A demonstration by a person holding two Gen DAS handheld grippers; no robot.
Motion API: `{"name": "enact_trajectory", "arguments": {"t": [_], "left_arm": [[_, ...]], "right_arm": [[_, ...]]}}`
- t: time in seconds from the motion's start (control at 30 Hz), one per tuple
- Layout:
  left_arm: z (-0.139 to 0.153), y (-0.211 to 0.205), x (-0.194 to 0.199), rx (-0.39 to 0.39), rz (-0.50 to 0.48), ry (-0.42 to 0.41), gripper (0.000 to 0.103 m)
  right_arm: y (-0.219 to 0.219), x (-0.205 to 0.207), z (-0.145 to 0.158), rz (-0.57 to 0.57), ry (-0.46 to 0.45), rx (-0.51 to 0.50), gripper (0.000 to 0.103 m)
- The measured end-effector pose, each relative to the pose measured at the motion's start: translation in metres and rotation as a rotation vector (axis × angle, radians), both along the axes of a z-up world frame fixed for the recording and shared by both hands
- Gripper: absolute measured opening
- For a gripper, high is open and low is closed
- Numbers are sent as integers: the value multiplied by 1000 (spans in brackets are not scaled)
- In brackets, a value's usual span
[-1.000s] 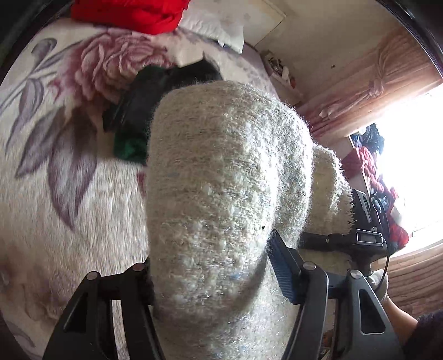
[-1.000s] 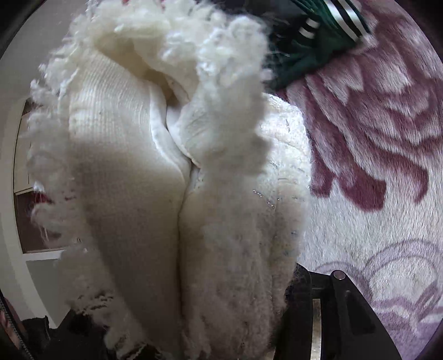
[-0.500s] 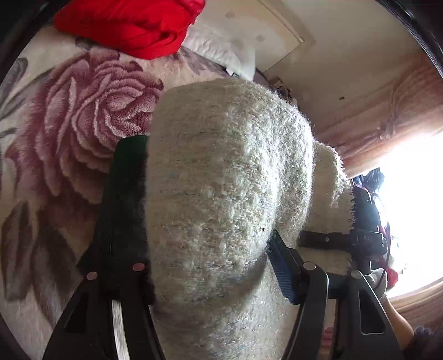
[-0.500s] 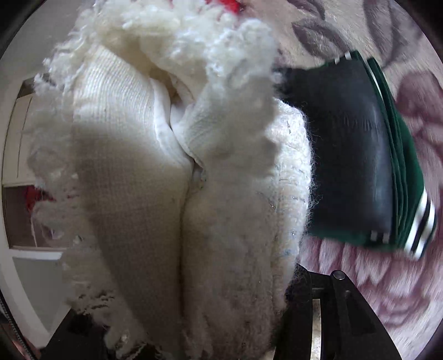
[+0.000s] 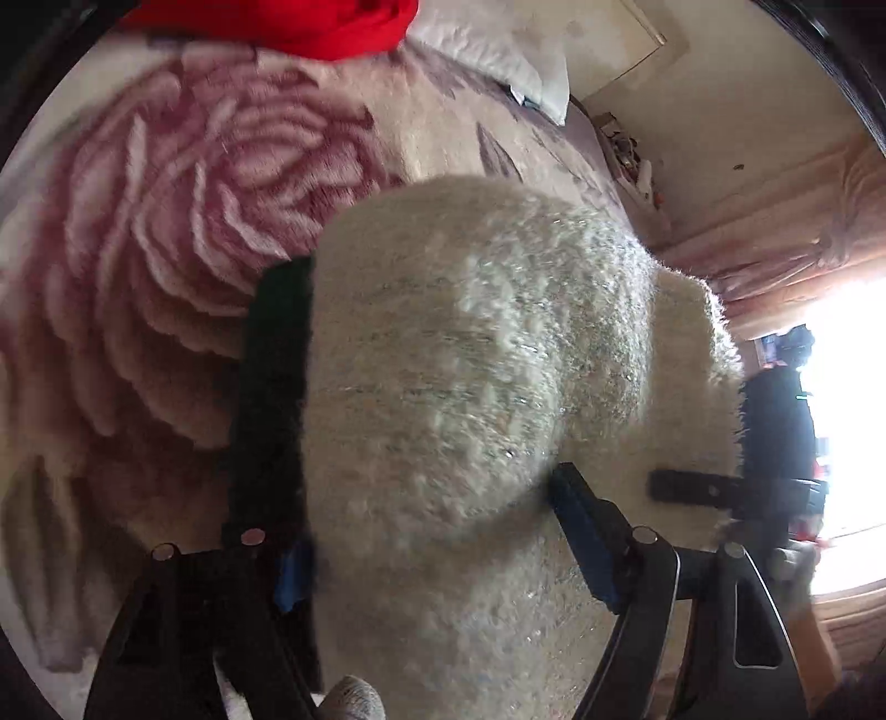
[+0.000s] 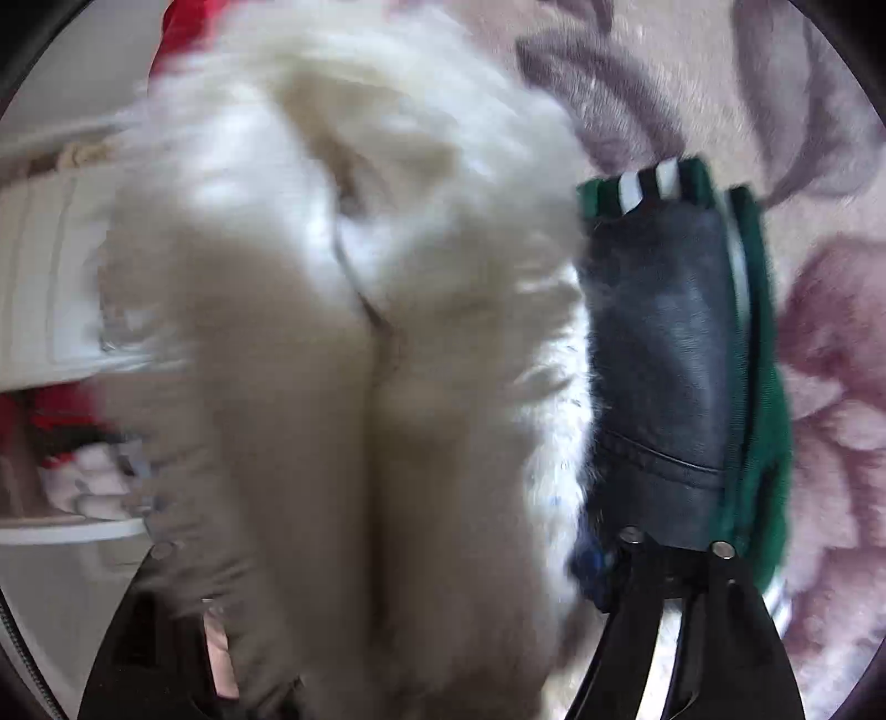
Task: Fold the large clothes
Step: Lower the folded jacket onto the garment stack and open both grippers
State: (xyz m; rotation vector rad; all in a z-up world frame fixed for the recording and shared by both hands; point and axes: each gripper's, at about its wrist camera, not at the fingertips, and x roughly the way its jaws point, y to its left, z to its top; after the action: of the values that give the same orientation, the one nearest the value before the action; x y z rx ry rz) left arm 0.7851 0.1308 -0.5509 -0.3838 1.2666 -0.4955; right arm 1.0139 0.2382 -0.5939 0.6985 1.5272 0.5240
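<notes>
A thick folded white fuzzy sweater [image 5: 470, 387] fills both views and bulges between the fingers. My left gripper [image 5: 432, 543] is shut on one end of it; blue pads [image 5: 581, 526] press into the wool. My right gripper [image 6: 387, 581] is shut on the other end of the sweater [image 6: 332, 332], and it shows at the right of the left wrist view [image 5: 775, 471]. A folded dark and green striped garment [image 6: 681, 376] lies on the bed just beside and under the sweater, and shows as a dark strip in the left wrist view [image 5: 271, 387].
A rose-patterned fleece blanket [image 5: 138, 249] covers the bed. A red garment [image 5: 310, 22] and a white pillow [image 5: 498, 50] lie at the far end. Pink curtains [image 5: 775, 232] and a bright window stand to the right.
Both grippers carried the sweater across the bed toward the folded dark-green garment, which is now right beside and beneath it. The grips are unchanged.
</notes>
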Motion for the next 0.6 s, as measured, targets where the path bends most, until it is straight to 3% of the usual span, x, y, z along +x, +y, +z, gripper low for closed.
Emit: {"name": "enact_trajectory", "arguments": {"t": [0.07, 0.1, 0.27, 0.4, 0.47, 0.57, 0.6], "left_arm": [[19, -8, -20, 137, 13, -102, 88], [30, -13, -32, 205, 13, -152, 98], [62, -31, -86, 450, 31, -308, 100], [93, -31, -131, 511, 71, -370, 100], [110, -26, -147, 507, 87, -381, 100], [148, -20, -180, 500, 112, -403, 100], [162, -17, -192, 496, 124, -411, 100]], "right_arm": [[20, -16, 26, 36, -70, -134, 79], [30, -26, 36, 41, -100, -209, 89], [78, -86, 80, 10, -256, -644, 101], [72, -126, 118, -69, -314, -879, 101], [45, -146, 167, -116, -321, -943, 102], [51, -197, 211, -163, -362, -1032, 102], [28, -213, 222, -173, -374, -1055, 102]]}}
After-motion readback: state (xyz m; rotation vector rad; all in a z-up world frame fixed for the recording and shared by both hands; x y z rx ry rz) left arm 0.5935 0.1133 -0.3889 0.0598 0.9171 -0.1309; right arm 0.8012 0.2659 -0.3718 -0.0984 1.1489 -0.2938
